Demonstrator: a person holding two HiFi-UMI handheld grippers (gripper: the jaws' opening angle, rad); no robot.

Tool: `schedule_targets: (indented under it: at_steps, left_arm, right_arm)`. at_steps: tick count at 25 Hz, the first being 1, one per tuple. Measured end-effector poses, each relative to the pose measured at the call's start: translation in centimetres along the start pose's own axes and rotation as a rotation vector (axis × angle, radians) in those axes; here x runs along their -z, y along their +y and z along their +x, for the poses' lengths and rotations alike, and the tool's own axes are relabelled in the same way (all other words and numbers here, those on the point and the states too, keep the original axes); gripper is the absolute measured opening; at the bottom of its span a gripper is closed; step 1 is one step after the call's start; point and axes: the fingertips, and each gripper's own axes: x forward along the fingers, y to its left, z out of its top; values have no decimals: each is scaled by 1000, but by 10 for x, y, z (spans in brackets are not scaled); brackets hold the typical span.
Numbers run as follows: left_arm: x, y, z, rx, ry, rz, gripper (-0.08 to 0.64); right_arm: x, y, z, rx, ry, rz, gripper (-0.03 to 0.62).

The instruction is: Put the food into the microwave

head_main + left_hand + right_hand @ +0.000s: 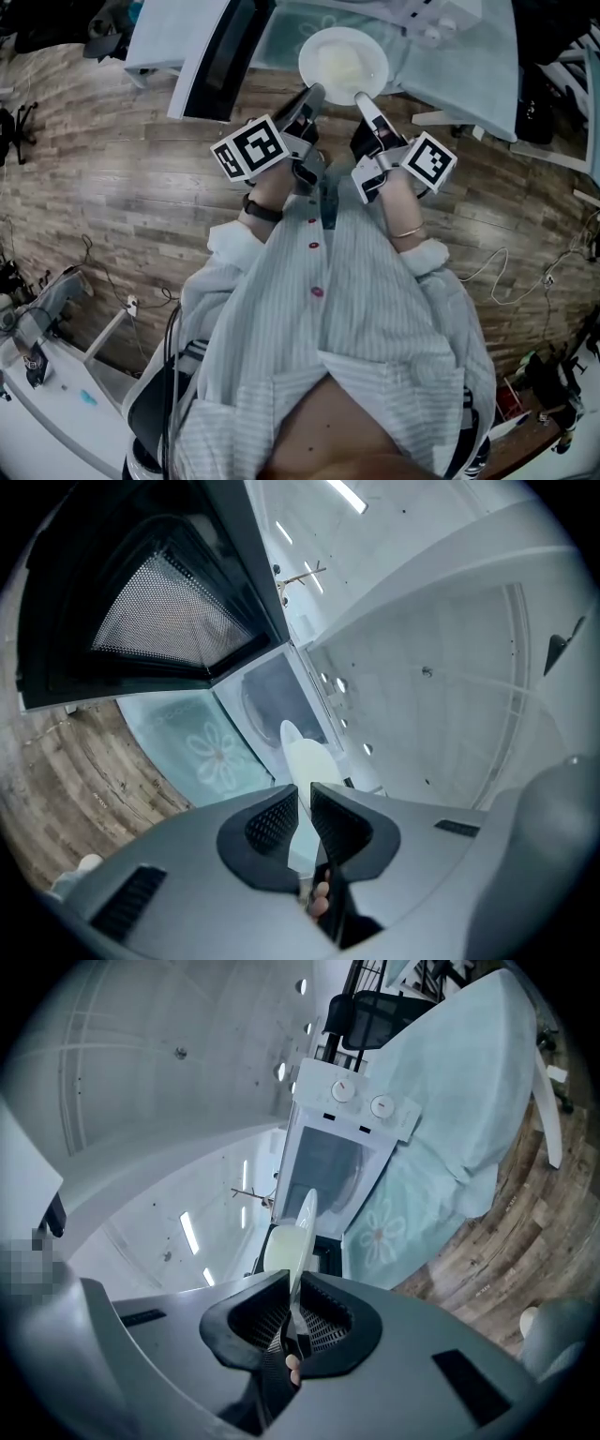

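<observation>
**Tools, two.** We list a left tool and a right tool, side by side above the wood-plank floor.
- Left tool: the jaws are drawn almost together and clamped on the near-left rim of the plate. In the left gripper view the rim runs edge-on between the dark pads.
- Right tool: the jaws are likewise narrow and clamped on the near-right rim, with the thin edge pinched between its ribbed pads.

**Plate, one.** It is white and round, and both tools grip it at once.
- Contents: one pale mound of food at the centre. We cannot tell what kind.
- Position: it is over the cloth, just in front of the microwave's opening and not yet inside.

**Cloth, one.** It is pale teal with a flower print and is draped over the desk.

**Microwave, one.** It is white and stands on the desk beyond the plate.

**Door, one.** It is dark with a mesh window and is swung wide open on the left side.

**Dials, two.** They are round and white, side by side on the panel to the right of the opening.
</observation>
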Motion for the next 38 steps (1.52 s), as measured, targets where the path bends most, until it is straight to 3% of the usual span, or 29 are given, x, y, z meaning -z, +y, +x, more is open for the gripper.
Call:
schedule_targets:
  at_steps: [6,21,38]
  left_arm:
    - [-8,8,25,-25,-9,-18,40]
    - [-75,9,108,-76,-118,-44,40]
    - [-87,23,145,-109,-126,-57,40]
  right_arm:
    - [-20,-12,16,15,25,12,44]
    - [-106,-13,96,-1,139,1,44]
    - [-133,-32,121,24,179,21,44]
